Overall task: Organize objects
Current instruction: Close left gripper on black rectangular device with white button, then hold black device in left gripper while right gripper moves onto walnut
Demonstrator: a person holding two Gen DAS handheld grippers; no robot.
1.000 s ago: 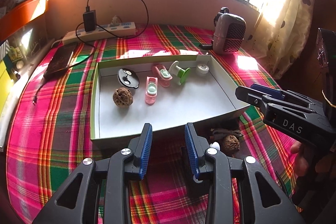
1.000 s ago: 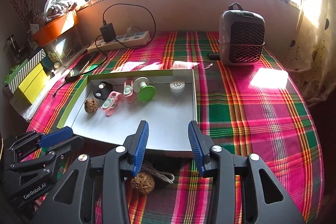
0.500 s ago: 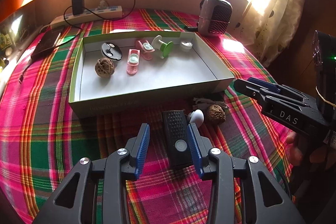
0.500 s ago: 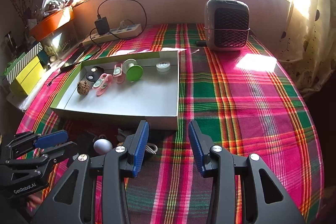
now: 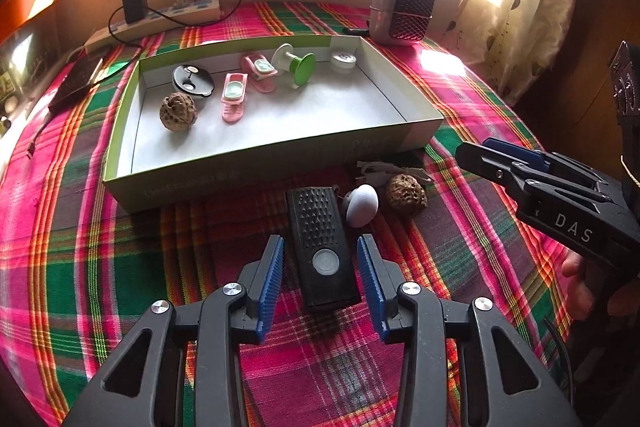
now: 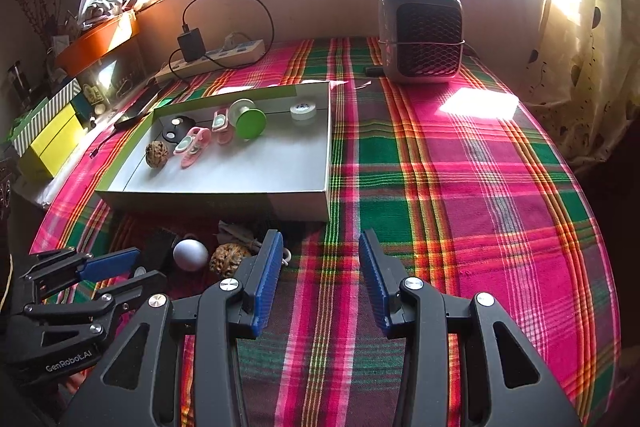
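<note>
A black rectangular device (image 5: 320,239) with a round button lies on the plaid cloth between the fingers of my left gripper (image 5: 320,243). The gripper is open, with a gap on each side of the device. Just right of it sit a white egg-shaped piece (image 5: 362,205) and a brown walnut-like ball (image 5: 406,195). Behind them stands the green-edged box (image 5: 272,155). My right gripper (image 6: 321,243) is open over bare cloth, with the ball (image 6: 228,257) and the egg (image 6: 191,254) to its left.
The box holds another walnut-like ball (image 5: 178,113), a black disc (image 5: 192,83), two pink clips (image 5: 233,101), a green spool (image 5: 296,65) and a white roll (image 5: 343,59). A small heater (image 6: 420,35), a power strip (image 6: 212,57) and a phone (image 5: 80,83) lie beyond.
My left gripper drew back from the box's front wall, sank and widened, so the black device now lies between its fingers. My right gripper also drew back from the box.
</note>
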